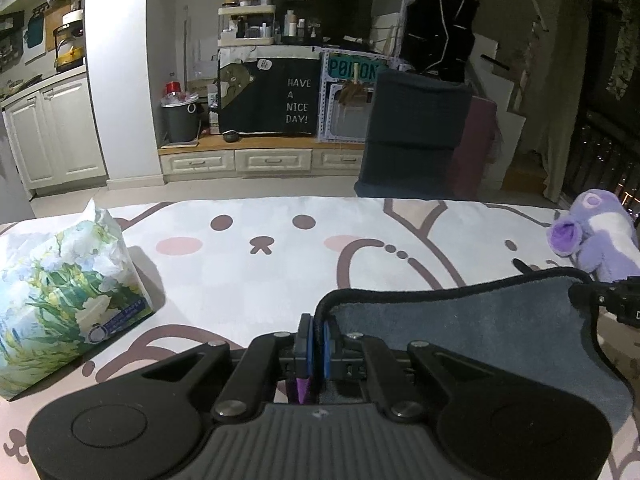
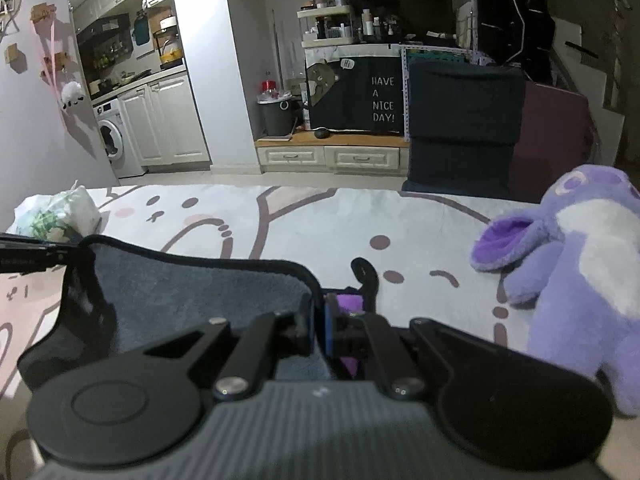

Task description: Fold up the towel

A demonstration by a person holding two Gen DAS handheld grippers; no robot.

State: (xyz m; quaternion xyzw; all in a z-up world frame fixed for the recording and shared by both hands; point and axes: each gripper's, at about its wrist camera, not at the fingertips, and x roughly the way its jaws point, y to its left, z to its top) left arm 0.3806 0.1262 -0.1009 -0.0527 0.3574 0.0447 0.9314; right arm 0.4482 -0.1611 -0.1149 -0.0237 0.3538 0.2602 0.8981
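A grey towel with a black hem [image 1: 460, 320] hangs stretched between my two grippers, a little above the cartoon-print table cover. My left gripper [image 1: 316, 344] is shut on the towel's left corner, its blue pads pressed on the hem. My right gripper [image 2: 319, 328] is shut on the towel's right corner [image 2: 200, 292]; a black hanging loop [image 2: 366, 272] sticks up beside it. The right gripper's tip shows at the right edge of the left wrist view [image 1: 612, 300]. The lower part of the towel is hidden under the grippers.
A floral tissue pack [image 1: 60, 292] lies at the left of the table. A purple plush toy [image 2: 580, 264] lies at the right, close to my right gripper. The table's far edge [image 1: 280, 202] runs ahead, with a dark chair [image 1: 416, 136] behind it.
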